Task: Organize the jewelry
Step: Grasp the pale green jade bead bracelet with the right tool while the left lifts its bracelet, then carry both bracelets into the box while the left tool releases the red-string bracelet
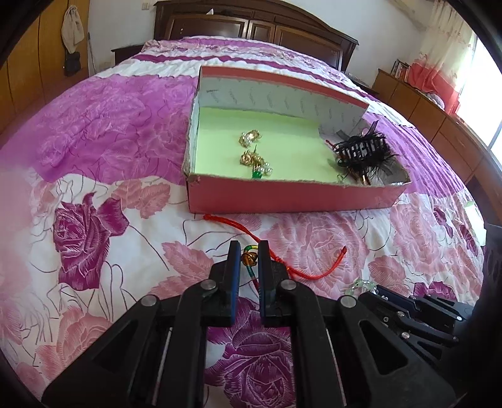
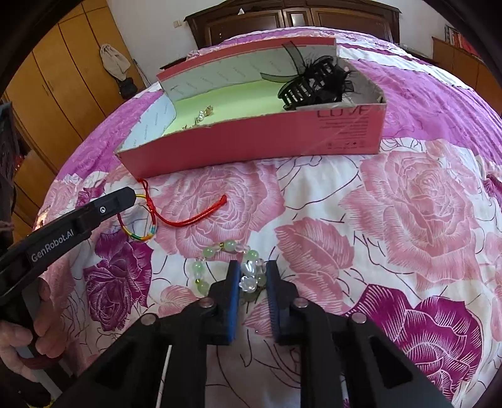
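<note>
A red cord bracelet [image 1: 291, 263] with a rainbow band and a brown bead lies on the floral bedspread before a pink cardboard box [image 1: 282, 197]. My left gripper [image 1: 249, 252] straddles the bracelet's bead, jaws narrowly apart around it. The bracelet also shows in the right wrist view [image 2: 175, 219], with the left gripper [image 2: 131, 196] at its knot. My right gripper [image 2: 253, 273] straddles a green and clear bead bracelet [image 2: 219, 251], jaws narrowly apart around its clear beads. Whether either grips is unclear. The box [image 2: 251, 147] holds gold earrings [image 1: 251, 147] and a black hair claw [image 1: 360, 153].
The bedspread [image 2: 408, 204] covers the whole bed. A dark wooden headboard [image 1: 251, 25] stands behind the box. Wooden wardrobes [image 2: 53, 78] are at the left, a low cabinet [image 1: 423, 103] at the right by a window.
</note>
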